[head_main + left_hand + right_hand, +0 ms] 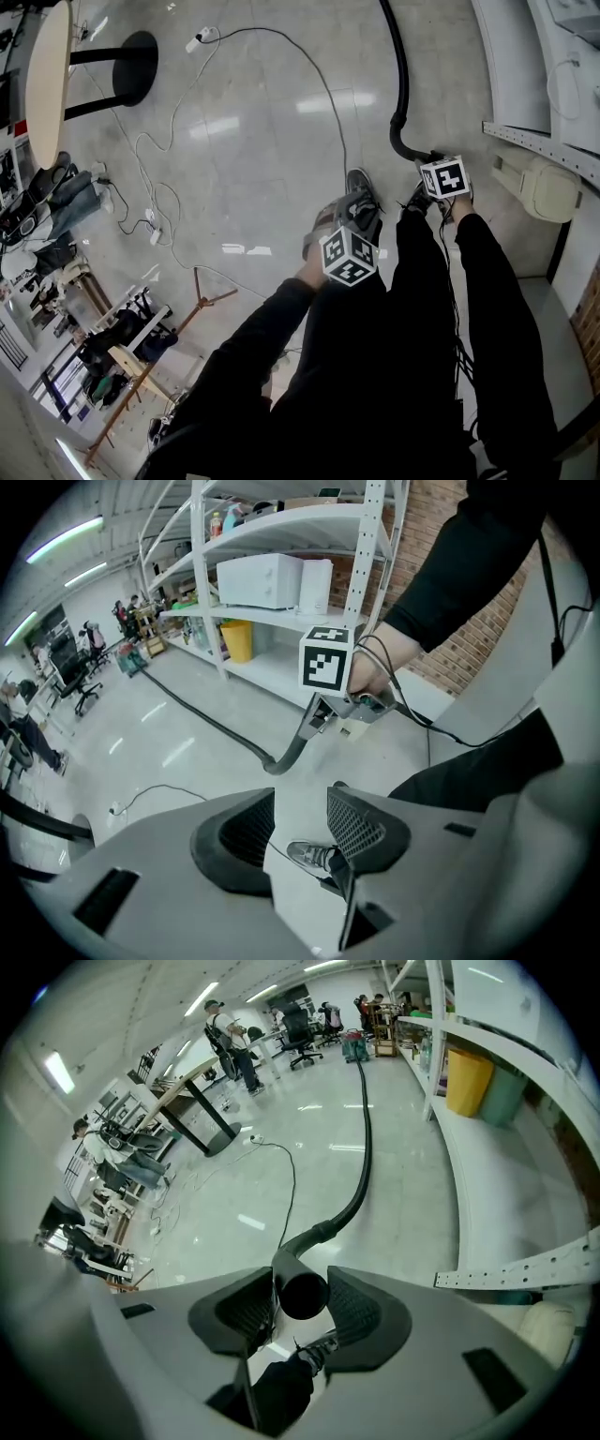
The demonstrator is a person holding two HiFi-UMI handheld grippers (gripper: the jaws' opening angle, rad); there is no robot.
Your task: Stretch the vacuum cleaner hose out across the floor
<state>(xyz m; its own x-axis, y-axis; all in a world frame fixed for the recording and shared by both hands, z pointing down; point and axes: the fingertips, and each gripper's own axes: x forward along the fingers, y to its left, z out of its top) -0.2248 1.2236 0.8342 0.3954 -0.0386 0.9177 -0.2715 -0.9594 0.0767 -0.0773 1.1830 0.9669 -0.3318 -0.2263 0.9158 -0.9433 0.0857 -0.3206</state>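
**Hose end in the right jaws, left gripper idle**

The right gripper has the hose by its open end. Its two fingers pinch the black tube from either side, and the round mouth sits squarely between the pads, facing back at the camera. Gripping at the very tip looks sensible for this job: a pull there draws on the whole length at once, rather than leaving a loose tail behind the jaws.

From the grip the hose bends down to the floor and runs away in one long line. It stays close to the floor's right edge, beside the shelving, and goes toward the far end of the room. Most of what shows lies fairly straight, with one soft curve near the held end, so the stretching seems well along. What the far end joins is too small to tell.

The left gripper points steeply down beside the person's legs. Its fingers are spread, with nothing between them but bare floor and a shoe below. It appears to be kept out of the way while the right one does the pulling.

A thin cable loops over the floor just left of the hose and could snag if the end swings that way.
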